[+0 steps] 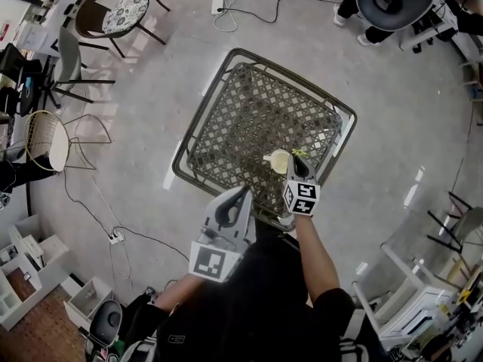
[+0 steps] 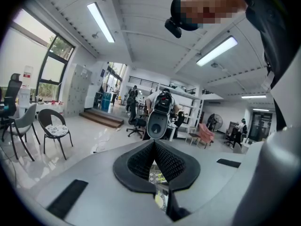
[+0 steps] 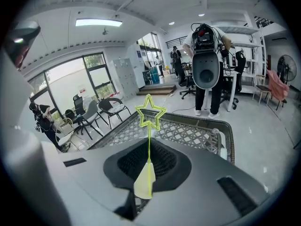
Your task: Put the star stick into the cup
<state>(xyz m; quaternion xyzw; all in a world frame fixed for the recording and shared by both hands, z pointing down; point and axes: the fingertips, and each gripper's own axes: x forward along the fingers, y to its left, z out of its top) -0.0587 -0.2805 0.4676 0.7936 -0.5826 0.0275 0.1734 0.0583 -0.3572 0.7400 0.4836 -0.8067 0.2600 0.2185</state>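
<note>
1. The bench (image 1: 249, 111) – a dark lattice top – lies ahead of the person. Both tools sit at its near edge.
2. The right arm reaches forward over that edge, and the right tool (image 1: 296, 164) points away from the body. The right gripper view looks out across the room with the bench low in frame, so I judge this tool to be near level, not tipped down.
3. The left tool (image 1: 240, 200) hangs back at the near rim, well apart from the cup. Its jaws are pressed together with nothing between them.
4. The cup (image 1: 277, 161) is pale and stands on the bench near its near edge. It is just beside the right tool's tip, on that tool's left, so the right tool is much the nearer.
5. The star stick (image 3: 150, 126) is pinched in the right tool's jaws. Its long axis runs along them and the star end pokes out past the tips.
6. The coming move turns on this – the cup's mouth lies to the side of the stick's line. I judge the stick needs a short shift left and a tilt down to line up with it.
</note>
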